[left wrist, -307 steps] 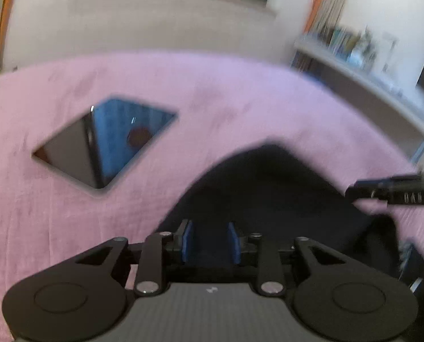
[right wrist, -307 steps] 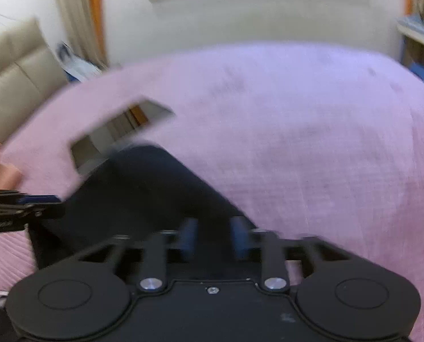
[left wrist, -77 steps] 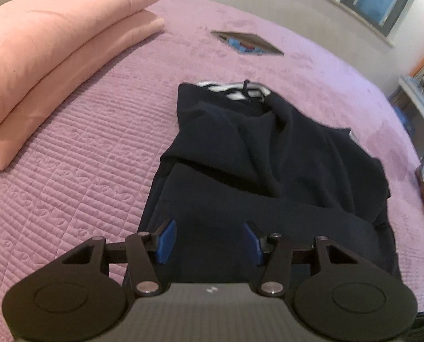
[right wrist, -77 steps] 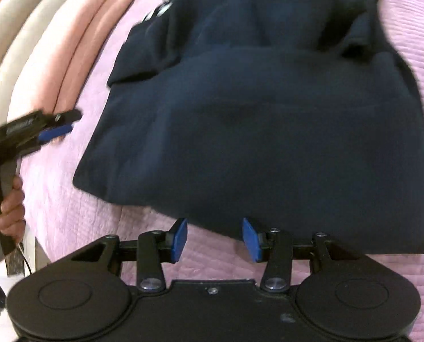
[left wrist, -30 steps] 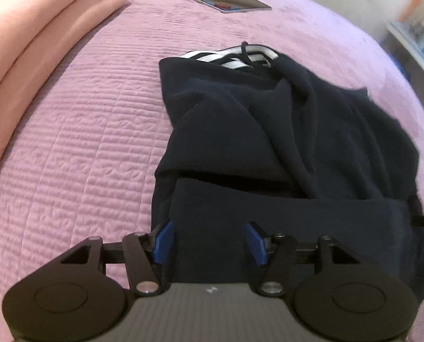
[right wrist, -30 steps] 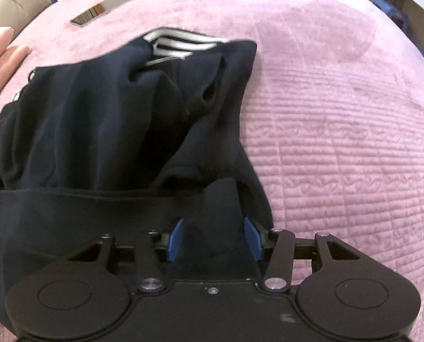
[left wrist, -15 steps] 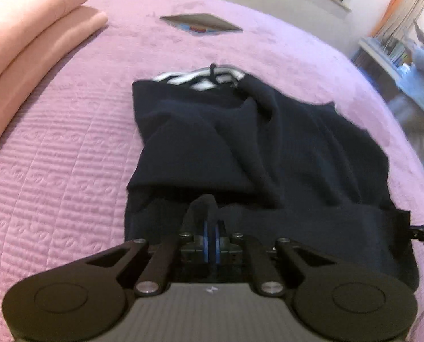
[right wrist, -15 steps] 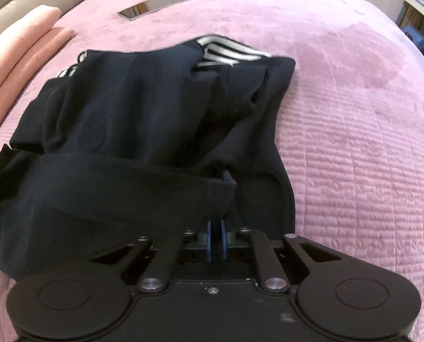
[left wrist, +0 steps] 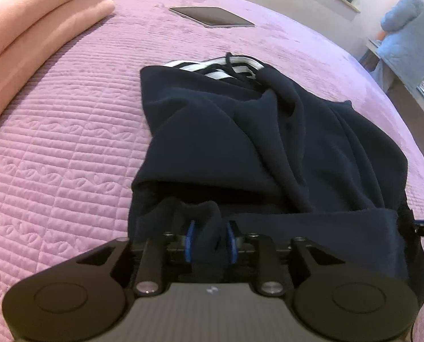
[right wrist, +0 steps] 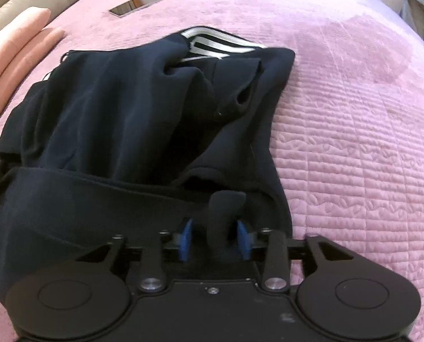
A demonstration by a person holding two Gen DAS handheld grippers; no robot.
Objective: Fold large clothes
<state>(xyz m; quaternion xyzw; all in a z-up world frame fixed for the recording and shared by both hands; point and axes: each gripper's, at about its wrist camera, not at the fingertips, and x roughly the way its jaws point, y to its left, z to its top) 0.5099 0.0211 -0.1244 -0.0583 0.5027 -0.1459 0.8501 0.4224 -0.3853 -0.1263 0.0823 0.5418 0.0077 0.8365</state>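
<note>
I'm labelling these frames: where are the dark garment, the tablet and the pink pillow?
dark garment [left wrist: 212, 142], left wrist view, upper folded layer.
tablet [left wrist: 212, 17], left wrist view, screen centre.
pink pillow [left wrist: 26, 28], left wrist view, lower fold.

Soft, even indoor light fills both wrist views, bright enough to show the quilted stitching of the pink bed cover [left wrist: 69, 148] clearly. The dark garment [left wrist: 240, 131] reads nearly black, its folds swallowing detail, with deep shadow under its raised layers. A flat dark slab [left wrist: 212, 20] near the bed's far edge carries a pale sheen. Fisheye distortion bows the bed into a dome and darkens the corners. The far background is soft and slightly smeared; the right view looks mildly blurred throughout.
</note>
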